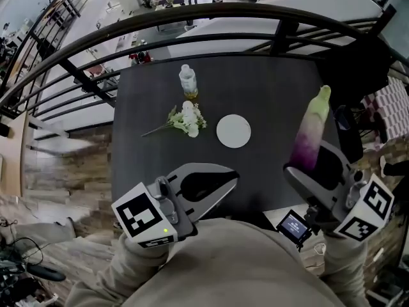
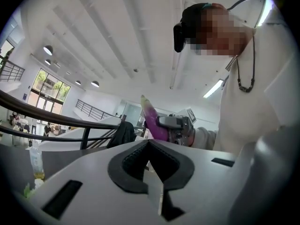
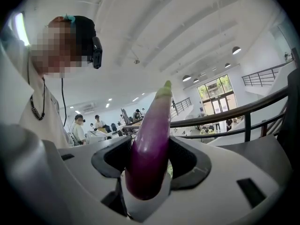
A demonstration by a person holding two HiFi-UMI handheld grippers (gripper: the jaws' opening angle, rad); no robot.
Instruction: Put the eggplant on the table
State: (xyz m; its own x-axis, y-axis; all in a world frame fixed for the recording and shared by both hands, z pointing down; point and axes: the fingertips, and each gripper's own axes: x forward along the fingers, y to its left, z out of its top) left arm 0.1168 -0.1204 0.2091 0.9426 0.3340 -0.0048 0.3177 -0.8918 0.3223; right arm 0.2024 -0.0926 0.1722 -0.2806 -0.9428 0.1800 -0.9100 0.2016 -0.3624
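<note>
A long purple eggplant (image 1: pixel 312 133) with a pale green tip stands nearly upright in my right gripper (image 1: pixel 314 170), which is shut on its lower end, above the right side of the dark table (image 1: pixel 268 94). In the right gripper view the eggplant (image 3: pixel 151 144) fills the gap between the jaws. My left gripper (image 1: pixel 214 183) hovers over the table's near edge, its jaws shut with nothing between them. The left gripper view looks up past its closed jaws and shows the eggplant (image 2: pixel 153 121) held in the other gripper.
On the table lie a small plastic bottle (image 1: pixel 188 82), a bunch of white flowers (image 1: pixel 185 120) and a white round plate (image 1: pixel 233 131). A black curved railing (image 1: pixel 192 18) runs behind the table. A dark jacket hangs at the right (image 1: pixel 358 62).
</note>
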